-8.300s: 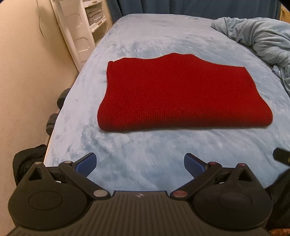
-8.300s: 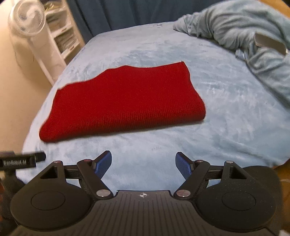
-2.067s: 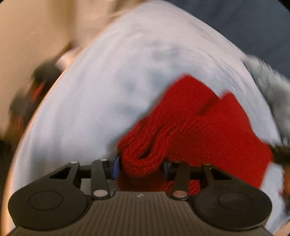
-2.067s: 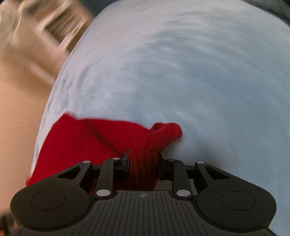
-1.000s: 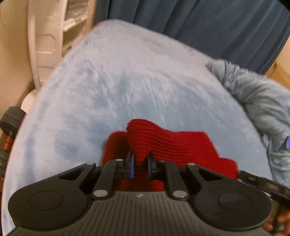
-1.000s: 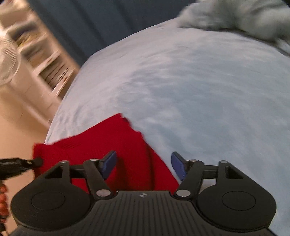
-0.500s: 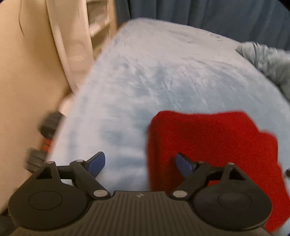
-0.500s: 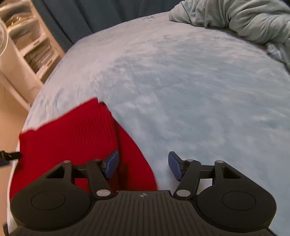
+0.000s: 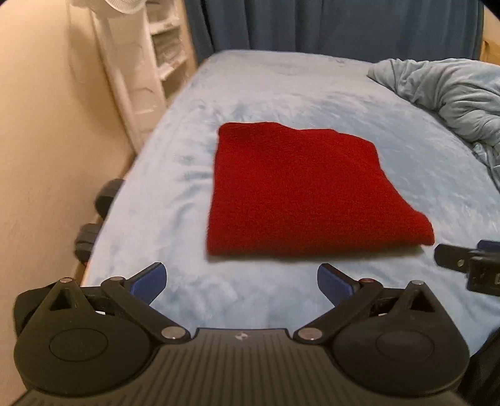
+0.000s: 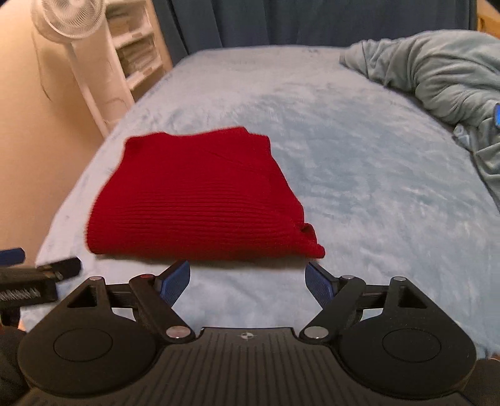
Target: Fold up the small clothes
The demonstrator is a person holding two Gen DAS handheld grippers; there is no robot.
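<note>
Bedroom, blue curtain (image 9: 343, 25) at the back, pale blue fleece bed (image 9: 281, 84) filling most of both views. Red knit garment (image 9: 300, 193) lying flat near the middle of the bed, toward its left edge, folded to a compact rectangle; one loose corner poking out at the near right in the right wrist view, so the fold looks nearly finished but not quite tidy. Just short of its near edge, left gripper (image 9: 240, 276) spread wide, jaws just been opening, nothing between them, clear of the cloth. Right gripper (image 10: 247, 281) likewise parted, jaws just been opening, empty, tips almost at the garment's near hem. Both apparently pulled back to leave the fold undisturbed. Further out, crumpled grey-blue blanket (image 10: 437, 71) bunched at the right, white fan (image 10: 72, 15) and shelves (image 9: 162, 47) by the left wall.
</note>
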